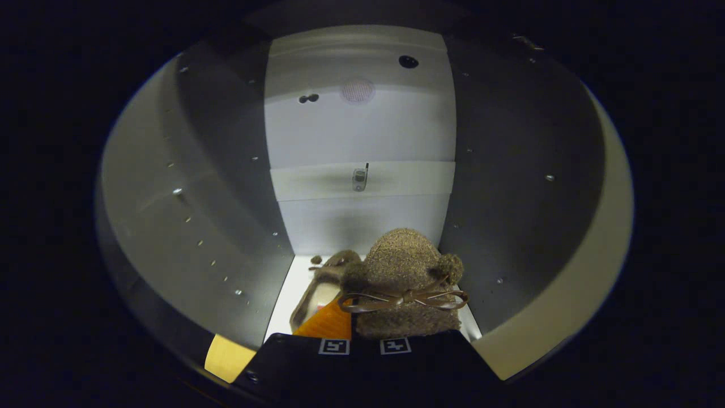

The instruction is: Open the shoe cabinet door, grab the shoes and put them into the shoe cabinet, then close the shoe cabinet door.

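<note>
Cabinet (362, 130): we're right inside the shoe cabinet now, pale back wall dead ahead, darker side walls sweeping away on both sides, door evidently open since the gripper looks straight in.

Back rail (317, 180): a light strip runs across the back wall partway up, with a small metal fitting (359, 179) at its middle.

Cabinet floor (286, 294): bright and white, showing beside the shoes at the bottom of the compartment.

Near shoe (409, 277): a fuzzy brown shoe, toe rounded and pointing away, just ahead of the fingers, looking set down on the floor against the side wall.

Far shoe (323, 283): its partner lies just beside it, partly hidden, opening turned up.

Bow (403, 298): a thin ribbon bow with two little pom-poms across the near shoe.

Gripper (365, 344): the fingers sit close together right at the heel of the near shoe. Whether they pinch the heel or have let go, I cannot tell; the contact is hidden below the shoe's edge.

Step in hand: placing the shoes, and by the look of it nearly done, both sitting inside.

Next move: make sure the fingers are free of the shoe, back straight out without dragging the bow or heel along, then find the door edge and swing it shut.
</note>
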